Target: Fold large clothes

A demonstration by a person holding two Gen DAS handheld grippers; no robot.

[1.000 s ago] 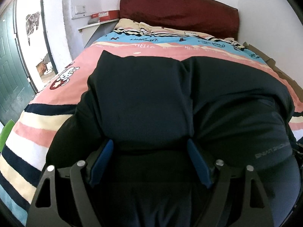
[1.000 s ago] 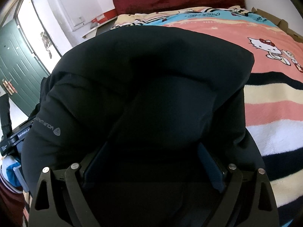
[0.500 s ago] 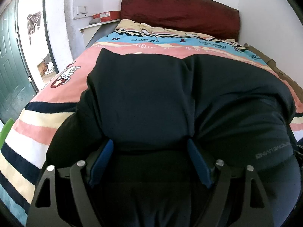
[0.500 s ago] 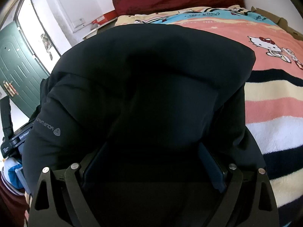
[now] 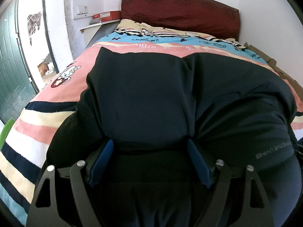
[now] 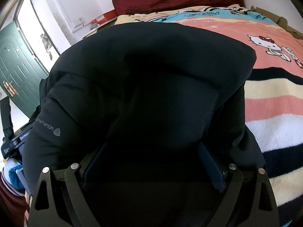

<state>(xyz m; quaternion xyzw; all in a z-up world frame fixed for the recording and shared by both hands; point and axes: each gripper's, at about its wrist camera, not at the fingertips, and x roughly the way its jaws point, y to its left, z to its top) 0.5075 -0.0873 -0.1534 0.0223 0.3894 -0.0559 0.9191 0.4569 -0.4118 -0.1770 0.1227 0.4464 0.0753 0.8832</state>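
Observation:
A large black garment [image 5: 151,94] lies bunched on the bed, its far edge folded toward the headboard. It fills most of the right wrist view [image 6: 151,66], where grey lettering shows on one sleeve. My left gripper [image 5: 149,141] stands with jaws wide. The cloth lies between and over its blue pads [image 5: 102,158], hiding the tips. My right gripper [image 6: 153,144] is also wide, its dark pads [image 6: 210,164] half buried under the same garment. Neither pair of pads visibly pinches the cloth.
A striped pink, cream and navy cartoon blanket [image 5: 37,121] covers the bed up to a dark red headboard [image 5: 180,13]. A green door [image 6: 20,75] and a bright doorway stand to the left. Cardboard [image 5: 284,73] lines the bed's right side. A shelf holds a red box [image 5: 106,16].

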